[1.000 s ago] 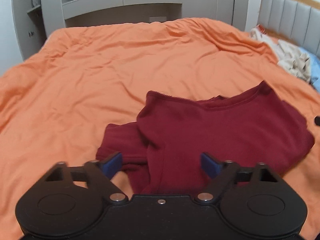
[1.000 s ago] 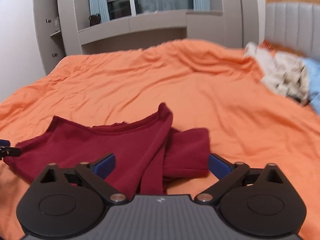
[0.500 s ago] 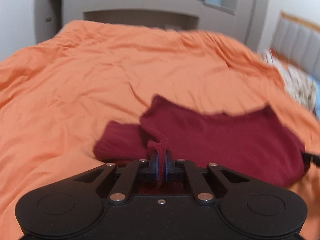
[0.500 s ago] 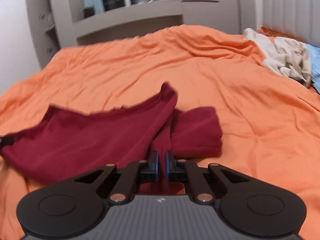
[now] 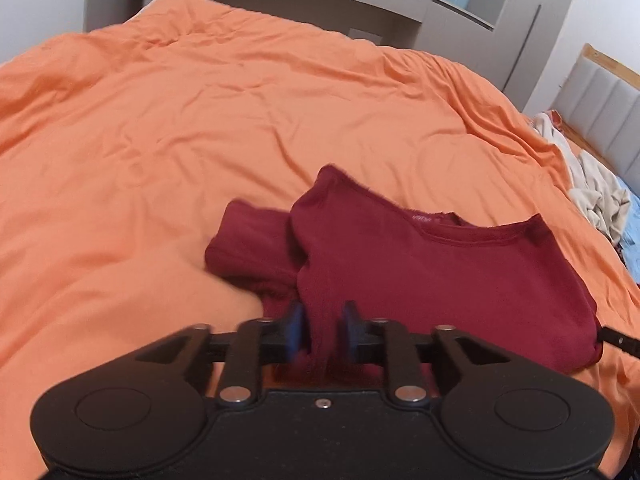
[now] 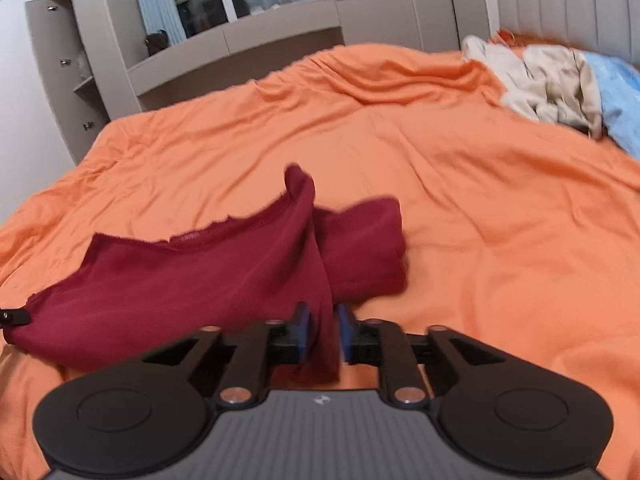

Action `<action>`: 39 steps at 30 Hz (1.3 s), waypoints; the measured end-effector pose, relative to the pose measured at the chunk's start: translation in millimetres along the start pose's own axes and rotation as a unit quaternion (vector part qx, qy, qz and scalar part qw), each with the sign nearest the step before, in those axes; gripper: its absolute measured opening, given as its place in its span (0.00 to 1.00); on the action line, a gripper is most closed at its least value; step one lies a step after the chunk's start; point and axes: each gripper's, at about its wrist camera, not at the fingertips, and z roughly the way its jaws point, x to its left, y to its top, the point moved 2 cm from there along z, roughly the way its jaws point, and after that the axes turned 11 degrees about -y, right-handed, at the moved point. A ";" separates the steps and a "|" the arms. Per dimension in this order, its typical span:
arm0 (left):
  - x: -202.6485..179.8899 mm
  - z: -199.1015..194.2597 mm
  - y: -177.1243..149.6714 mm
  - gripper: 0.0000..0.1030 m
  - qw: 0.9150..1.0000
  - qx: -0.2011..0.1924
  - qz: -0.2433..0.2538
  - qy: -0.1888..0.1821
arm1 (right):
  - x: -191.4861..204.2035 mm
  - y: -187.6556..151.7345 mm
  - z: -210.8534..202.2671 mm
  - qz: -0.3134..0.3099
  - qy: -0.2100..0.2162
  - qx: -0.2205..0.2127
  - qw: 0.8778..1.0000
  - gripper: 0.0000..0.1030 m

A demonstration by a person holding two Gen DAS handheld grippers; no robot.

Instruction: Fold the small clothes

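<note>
Two grippers meet one dark red knit shirt (image 5: 440, 272) that lies on the wrinkled orange bedcover (image 5: 200, 120), near the front edge of the bed in both views. The left gripper (image 5: 322, 330) has a fold of the shirt's near left edge running between its blue-padded fingers (image 5: 295, 330); the pads stand slightly apart with the cloth in the gap and do not press it. The right gripper (image 6: 322, 332) is in the same state at the shirt's near right edge: a hanging fold passes between its blue pads (image 6: 303, 330), which are parted and loose about it. One sleeve lies folded out to each side, and the neckline faces away, toward the grey shelving unit (image 6: 240, 52).

Nothing serves as a container here; a heap of cream and pale blue clothes (image 6: 560, 84) sits loose by the grey padded headboard (image 5: 600, 120), well apart from the shirt.

Half a second ago both pairs of jaws were pinched tight on these folds; they have just been opening, with the cloth between them. A second ago they stood wide over the shirt. The shirt's raised edges now sag lower toward the bedcover.
</note>
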 end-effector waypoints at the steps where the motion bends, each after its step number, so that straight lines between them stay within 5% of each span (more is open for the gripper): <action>1: -3.5 0.6 5.0 0.49 1.000 -0.002 0.010 -0.003 | 1.6 5.0 -0.1 -0.009 0.002 -0.008 1.000 0.37; 3: -12.4 6.6 16.9 0.65 1.000 -0.003 0.029 -0.003 | 3.7 15.7 3.0 -0.020 0.008 -0.016 1.000 0.49; 6: -22.5 29.8 37.9 0.68 0.997 0.005 0.071 0.012 | 9.1 29.6 19.3 -0.036 0.007 -0.015 0.999 0.61; 13: -14.1 100.1 79.2 0.86 0.993 0.036 0.099 0.057 | 11.5 60.3 76.0 -0.045 -0.031 -0.015 0.998 0.62; 17: 2.0 131.7 88.3 0.85 0.993 0.058 0.078 0.063 | 14.5 71.0 111.5 -0.040 -0.026 0.001 0.999 0.61; 20: 8.1 144.3 89.2 0.63 0.994 0.070 0.067 0.052 | 22.7 72.6 131.9 -0.039 -0.014 0.017 0.999 0.57; 22: 11.5 149.3 88.4 0.24 0.994 0.079 0.059 0.039 | 28.0 72.7 138.9 -0.040 -0.006 0.019 0.999 0.55; 24: 13.3 150.7 86.9 0.10 0.995 0.077 0.057 0.035 | 33.7 72.4 140.2 -0.049 -0.004 0.015 0.999 0.55; 30: 23.1 120.4 97.3 0.07 0.999 -0.009 0.031 0.040 | 31.2 71.4 129.5 -0.054 -0.006 -0.003 0.999 0.56; 33: 39.3 128.5 97.5 0.07 0.999 0.012 -0.004 0.039 | 24.4 72.3 127.9 -0.046 -0.010 -0.003 0.999 0.54; 36: 44.5 137.0 89.1 0.07 0.999 0.028 -0.008 0.040 | 17.2 73.5 125.7 -0.025 0.017 0.006 1.000 0.34; 39: 43.9 138.1 86.6 0.07 0.999 0.029 -0.001 0.042 | 15.7 74.1 126.7 -0.019 0.042 0.017 0.999 0.34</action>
